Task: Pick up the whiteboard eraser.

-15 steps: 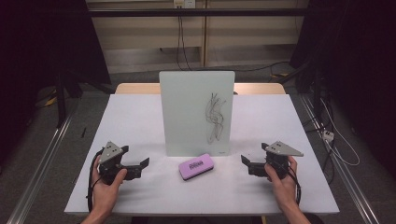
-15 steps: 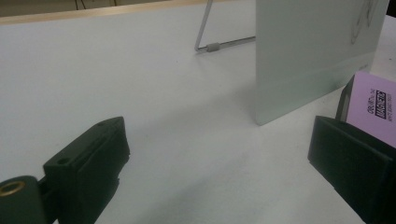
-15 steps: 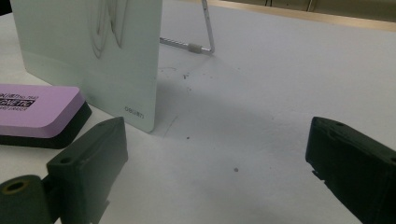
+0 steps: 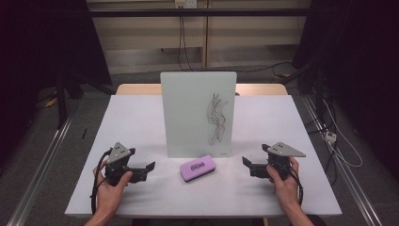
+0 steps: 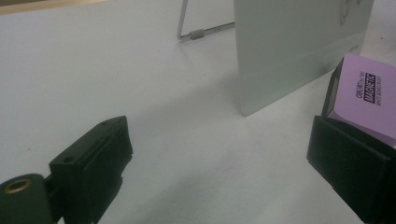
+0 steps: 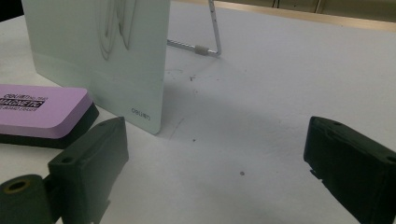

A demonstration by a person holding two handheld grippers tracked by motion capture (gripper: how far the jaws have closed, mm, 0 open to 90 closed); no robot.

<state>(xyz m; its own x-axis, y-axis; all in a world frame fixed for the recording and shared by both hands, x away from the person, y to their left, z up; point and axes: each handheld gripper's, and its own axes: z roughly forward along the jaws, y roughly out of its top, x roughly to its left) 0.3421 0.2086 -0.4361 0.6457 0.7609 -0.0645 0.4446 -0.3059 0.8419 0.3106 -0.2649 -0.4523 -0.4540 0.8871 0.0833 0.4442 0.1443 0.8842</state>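
Observation:
A small whiteboard point(image 4: 188, 113) stands upright at the table's middle, with a dark scribble point(image 4: 216, 117) on its right half. A purple eraser with a black base point(image 4: 197, 168) lies flat just in front of it. My left gripper point(image 4: 148, 168) rests low at the front left, held by a hand, jaws pointing right toward the eraser. In the left gripper view it point(image 5: 219, 163) is open, with the eraser point(image 5: 366, 93) just beyond its right jaw. My right gripper point(image 4: 248, 165) sits at the front right, pointing left. It point(image 6: 215, 163) is open over bare table, with the eraser point(image 6: 37, 109) off to its left.
The white table point(image 4: 131, 117) has a wooden strip along its far edge. A wire stand point(image 6: 211, 44) props the board from behind. Cables trail on the floor at the right point(image 4: 339, 146). A metal rail point(image 4: 37, 174) runs along the table's left side.

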